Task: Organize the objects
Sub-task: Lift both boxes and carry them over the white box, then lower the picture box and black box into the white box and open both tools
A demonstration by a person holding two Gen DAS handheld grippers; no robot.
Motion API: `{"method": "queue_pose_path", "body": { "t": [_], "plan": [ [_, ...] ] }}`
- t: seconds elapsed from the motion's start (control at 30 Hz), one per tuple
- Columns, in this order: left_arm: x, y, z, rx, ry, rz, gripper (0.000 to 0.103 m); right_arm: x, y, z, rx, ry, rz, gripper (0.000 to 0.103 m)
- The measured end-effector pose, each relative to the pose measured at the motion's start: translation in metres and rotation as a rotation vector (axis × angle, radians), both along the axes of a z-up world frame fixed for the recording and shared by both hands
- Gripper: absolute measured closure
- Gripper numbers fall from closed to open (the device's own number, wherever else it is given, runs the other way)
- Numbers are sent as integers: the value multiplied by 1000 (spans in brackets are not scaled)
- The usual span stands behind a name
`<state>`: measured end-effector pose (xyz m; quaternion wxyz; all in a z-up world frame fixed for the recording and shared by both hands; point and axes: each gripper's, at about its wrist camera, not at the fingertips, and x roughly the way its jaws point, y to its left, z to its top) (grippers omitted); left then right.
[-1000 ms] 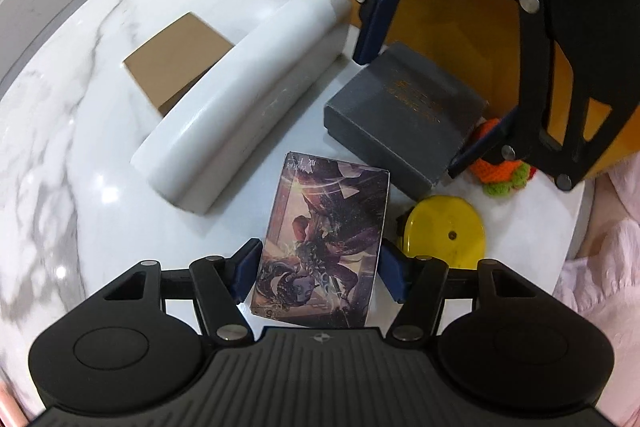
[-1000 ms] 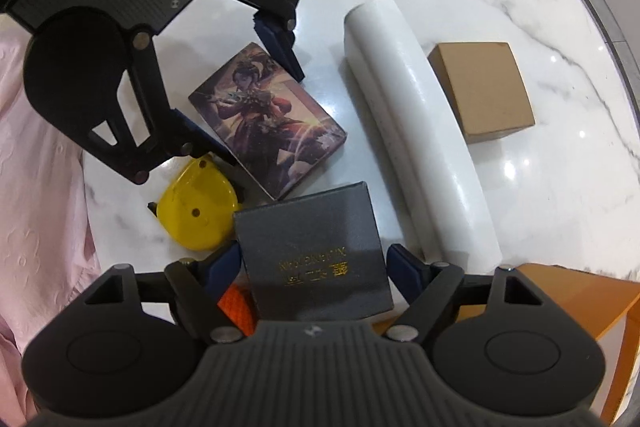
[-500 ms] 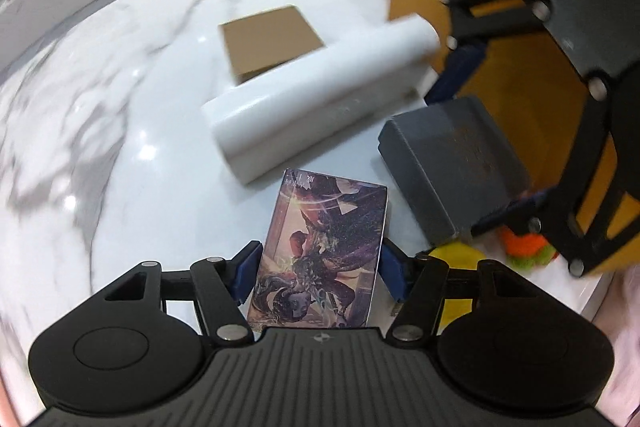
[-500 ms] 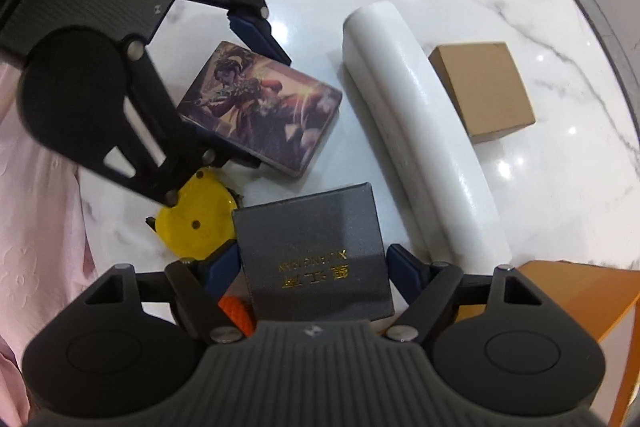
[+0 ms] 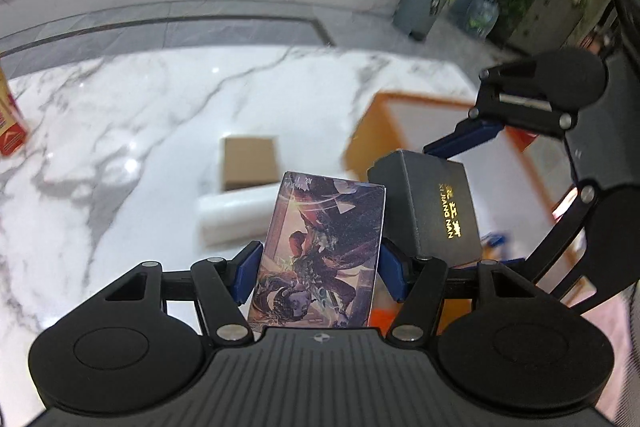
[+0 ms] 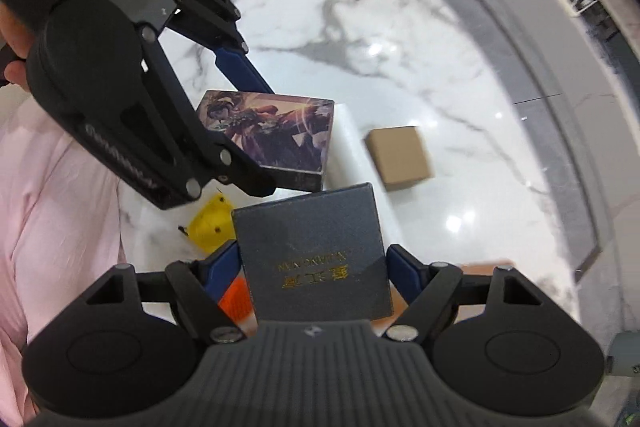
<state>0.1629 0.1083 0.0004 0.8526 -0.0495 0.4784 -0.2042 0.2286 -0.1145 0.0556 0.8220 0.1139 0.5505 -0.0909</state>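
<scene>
Marble table (image 5: 120, 147) now far below; left gripper (image 5: 316, 267) pinching lifted card box (image 5: 320, 251), right gripper (image 6: 312, 267) pinching grey box (image 6: 312, 259).

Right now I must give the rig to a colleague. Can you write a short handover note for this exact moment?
Left hand-held gripper: shut on the illustrated box, lifted off the marble table.
Right hand-held gripper: shut on the dark grey box, also lifted.
On the table: brown cardboard box, white roll, yellow item.
Orange bin stands beside.
Done: both boxes picked up.
Left: place them, probably in the bin, then the rest.
</scene>
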Motion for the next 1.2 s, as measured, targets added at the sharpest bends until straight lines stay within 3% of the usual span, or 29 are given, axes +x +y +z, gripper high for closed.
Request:
{"method": "queue_pose_path", "body": {
  "t": [0.03, 0.07, 0.13, 0.17, 0.43, 0.73, 1.03, 1.2],
  "plan": [
    [19, -27, 1, -12, -3, -1, 32, -11, 0, 8, -16, -3, -9, 24],
    [40, -38, 2, -23, -1, -2, 32, -7, -29, 5, -28, -2, -15, 24],
    [44, -62, 4, -39, 3, -12, 32, -21, -35, 21, -54, 9, -39, 24],
    [65, -81, -4, -44, -1, -25, 32, -31, -56, 20, -60, 19, -48, 24],
    [95, -170, -19, -48, 23, -40, 32, -100, -38, -2, -105, 103, -91, 24],
    [109, -210, -54, 79, 118, 52, 32, -135, -52, -55, -85, 151, -114, 24],
    [115, -250, -78, 335, 72, -28, 32, -149, -66, -85, -68, 86, -131, 24],
    [109, -262, -88, 427, 69, -64, 32, -150, -62, -91, -65, 61, -129, 24]
  ]
}}
